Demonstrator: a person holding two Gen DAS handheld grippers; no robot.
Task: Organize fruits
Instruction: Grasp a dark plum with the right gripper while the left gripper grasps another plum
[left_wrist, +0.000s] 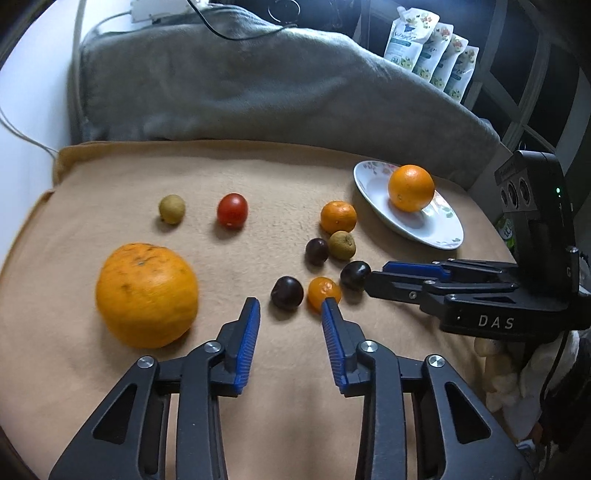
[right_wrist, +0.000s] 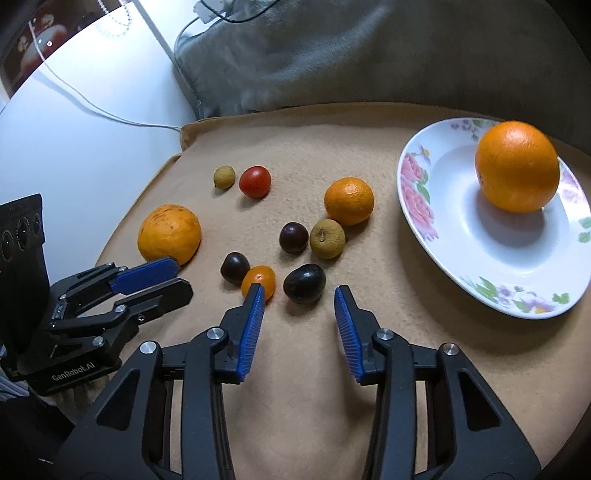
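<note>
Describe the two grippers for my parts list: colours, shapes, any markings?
Both are matte black with angular cut-out arms, silver pivot screws and ribbed blue pads. The left gripper reads "GenRobot.AI" on its base; the right gripper reads "DAS", with a black camera box showing round lenses and a green light.

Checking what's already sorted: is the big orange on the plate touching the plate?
Touching. The right wrist view shows the orange resting on the flowered plate, its underside meeting the white surface.

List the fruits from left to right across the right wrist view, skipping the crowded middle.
Big orange, yellowish-green fruit, red tomato, mandarin, then the orange on the plate.
</note>
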